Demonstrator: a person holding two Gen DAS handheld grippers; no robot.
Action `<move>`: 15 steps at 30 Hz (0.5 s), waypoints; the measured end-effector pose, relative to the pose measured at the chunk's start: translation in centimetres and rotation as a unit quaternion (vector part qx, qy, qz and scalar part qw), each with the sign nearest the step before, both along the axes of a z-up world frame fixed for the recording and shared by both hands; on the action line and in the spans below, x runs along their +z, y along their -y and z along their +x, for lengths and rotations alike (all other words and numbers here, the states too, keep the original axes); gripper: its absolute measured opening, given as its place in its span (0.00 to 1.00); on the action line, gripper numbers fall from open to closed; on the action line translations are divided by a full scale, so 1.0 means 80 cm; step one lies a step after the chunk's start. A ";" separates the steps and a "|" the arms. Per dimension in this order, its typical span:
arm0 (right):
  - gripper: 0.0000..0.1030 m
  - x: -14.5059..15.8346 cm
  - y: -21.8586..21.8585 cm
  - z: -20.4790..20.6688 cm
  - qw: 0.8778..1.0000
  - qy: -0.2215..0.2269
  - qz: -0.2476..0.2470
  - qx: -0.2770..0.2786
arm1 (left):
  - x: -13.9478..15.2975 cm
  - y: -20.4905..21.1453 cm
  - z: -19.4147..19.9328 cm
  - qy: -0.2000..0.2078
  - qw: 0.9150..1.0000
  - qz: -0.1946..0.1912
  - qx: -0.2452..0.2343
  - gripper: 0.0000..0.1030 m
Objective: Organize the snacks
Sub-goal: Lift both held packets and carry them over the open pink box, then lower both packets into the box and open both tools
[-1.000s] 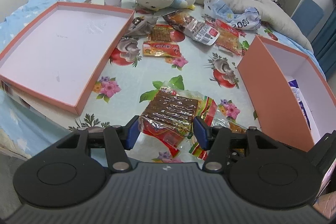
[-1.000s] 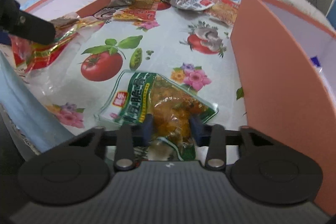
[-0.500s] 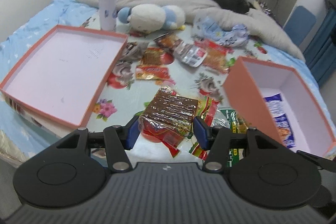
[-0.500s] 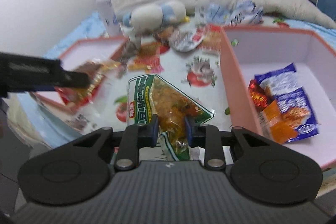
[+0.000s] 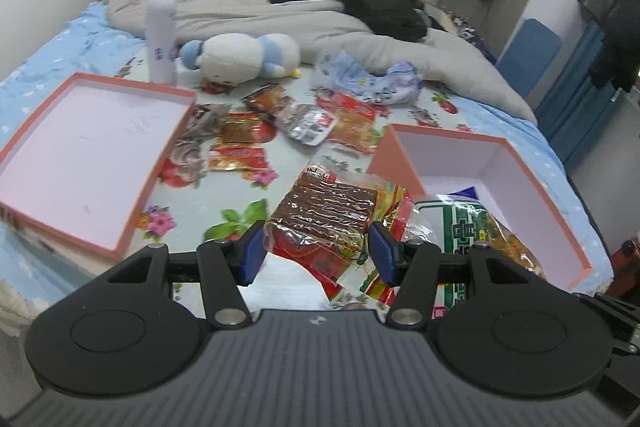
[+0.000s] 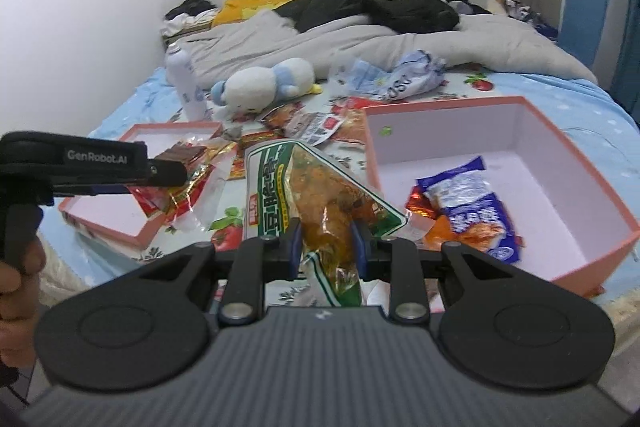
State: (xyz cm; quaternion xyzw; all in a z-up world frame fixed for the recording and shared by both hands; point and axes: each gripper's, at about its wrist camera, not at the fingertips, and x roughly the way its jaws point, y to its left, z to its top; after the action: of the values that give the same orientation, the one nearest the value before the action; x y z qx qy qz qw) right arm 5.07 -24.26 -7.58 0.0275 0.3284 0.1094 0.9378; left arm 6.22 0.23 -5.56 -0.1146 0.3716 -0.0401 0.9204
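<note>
My left gripper (image 5: 316, 251) is shut on a brown-and-red snack packet (image 5: 328, 215) and holds it above the bed. My right gripper (image 6: 326, 241) is shut on a green-and-orange snack packet (image 6: 316, 195), lifted beside the deep pink box (image 6: 600, 239); that packet also shows in the left wrist view (image 5: 472, 227). The deep box (image 5: 560, 227) holds a blue packet (image 6: 476, 211) and an orange one (image 6: 440, 233). Several loose snack packets (image 5: 308, 119) lie on the flowered cloth between the two boxes. The left gripper (image 6: 164, 173) with its packet shows in the right wrist view.
A shallow pink lid (image 5: 80, 147) lies at the left. A white spray can (image 5: 160, 39), a plush toy (image 5: 240, 57) and crumpled blue wrappers (image 5: 372, 79) sit behind the snacks. A grey duvet (image 5: 280, 23) and black clothes (image 5: 360, 3) cover the far bed.
Both grippers have risen and pulled back with their packets. The green packet left the cloth and now hangs beside the deep box, whose inside has come into view.
</note>
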 end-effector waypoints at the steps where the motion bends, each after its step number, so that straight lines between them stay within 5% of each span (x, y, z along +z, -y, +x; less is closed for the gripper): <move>1: 0.28 0.002 0.006 -0.003 1.000 0.000 0.000 -0.005 | 0.001 0.006 0.001 0.002 1.000 -0.002 -0.006 0.59; 15: 0.28 -0.003 0.083 0.021 0.997 -0.005 0.023 -0.076 | 0.013 0.097 0.053 0.000 0.997 -0.014 -0.078 0.59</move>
State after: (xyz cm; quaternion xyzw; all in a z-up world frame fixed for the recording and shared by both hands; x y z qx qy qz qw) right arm 6.77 -30.86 -7.81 0.0743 0.3276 0.0451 0.9408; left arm 10.43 -7.57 -4.54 -0.0981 0.3786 -0.1164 0.9129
